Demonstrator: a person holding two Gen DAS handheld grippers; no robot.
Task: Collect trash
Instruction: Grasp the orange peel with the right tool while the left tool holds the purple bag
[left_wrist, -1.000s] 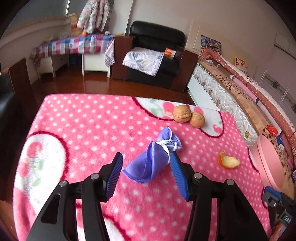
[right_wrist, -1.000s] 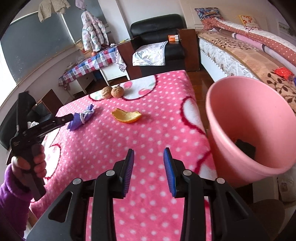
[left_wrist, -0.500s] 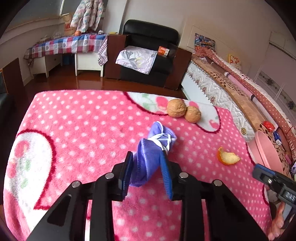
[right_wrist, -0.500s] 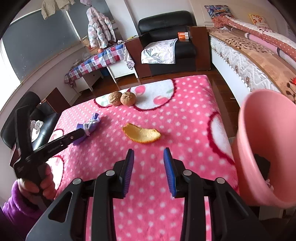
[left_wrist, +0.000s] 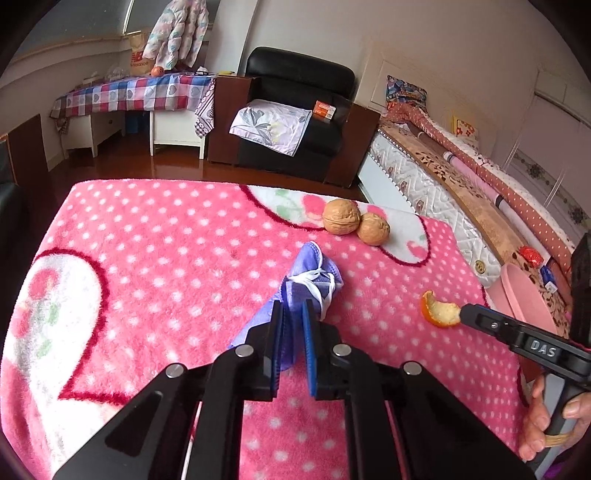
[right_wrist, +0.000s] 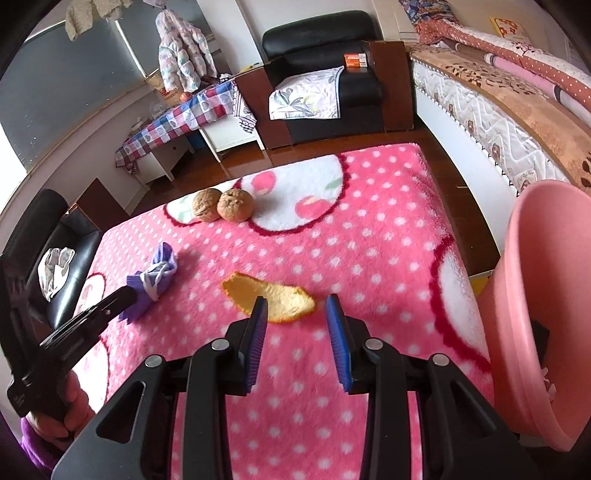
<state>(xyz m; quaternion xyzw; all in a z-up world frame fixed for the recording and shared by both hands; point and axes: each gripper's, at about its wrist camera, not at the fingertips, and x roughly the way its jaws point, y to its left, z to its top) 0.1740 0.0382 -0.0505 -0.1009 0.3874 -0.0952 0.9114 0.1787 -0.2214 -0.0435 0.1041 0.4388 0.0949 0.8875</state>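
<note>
A rolled purple face mask tied with its white straps lies on the pink dotted blanket. My left gripper is shut on the mask's near end; this also shows in the right wrist view. An orange peel lies just in front of my right gripper, which is open, its left finger at the peel's near edge. The peel also shows in the left wrist view. A pink bin stands off the blanket's right edge.
Two walnuts sit together on the white cherry patch at the blanket's far side. A bed runs along the right. A black armchair and a checked-cloth table stand beyond the wooden floor.
My left gripper closed from wide open onto the purple mask. My right gripper moved forward from beside the bin to the orange peel, staying open.
</note>
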